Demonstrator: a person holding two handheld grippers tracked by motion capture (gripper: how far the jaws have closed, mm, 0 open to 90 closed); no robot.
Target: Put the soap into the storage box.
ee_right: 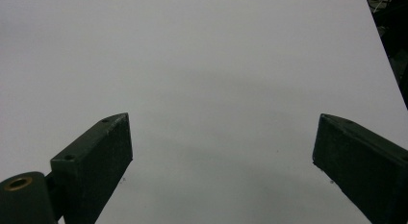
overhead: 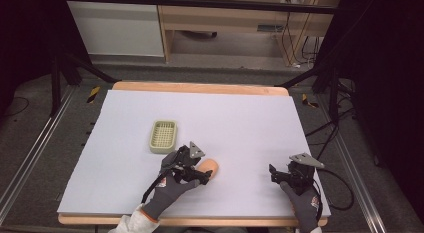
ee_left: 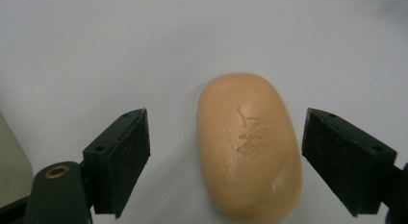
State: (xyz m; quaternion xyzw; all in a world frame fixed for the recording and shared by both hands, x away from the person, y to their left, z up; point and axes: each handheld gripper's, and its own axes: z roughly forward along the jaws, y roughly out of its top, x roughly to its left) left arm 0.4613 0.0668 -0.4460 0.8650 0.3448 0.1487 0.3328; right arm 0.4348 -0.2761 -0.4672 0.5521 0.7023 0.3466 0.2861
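Observation:
A peach-coloured oval soap bar [ee_left: 248,147] lies flat on the white sheet. My left gripper [ee_left: 226,119] is open, one jaw on each side of the bar, with a gap on both sides. In the high view the soap bar [overhead: 211,167] pokes out to the right of my left gripper [overhead: 205,174], near the table's front middle. A pale green slatted soap dish [overhead: 163,136] stands just behind and left of that gripper; its edge [ee_left: 7,171] shows at the far left. My right gripper [ee_right: 221,123] is open over bare sheet, at the front right [overhead: 275,174].
The white sheet [overhead: 240,123] covers a wooden table whose rim [overhead: 200,87] shows at the back. Black frame legs and cables stand on the floor to both sides. A cable loops off the right front corner [overhead: 340,193].

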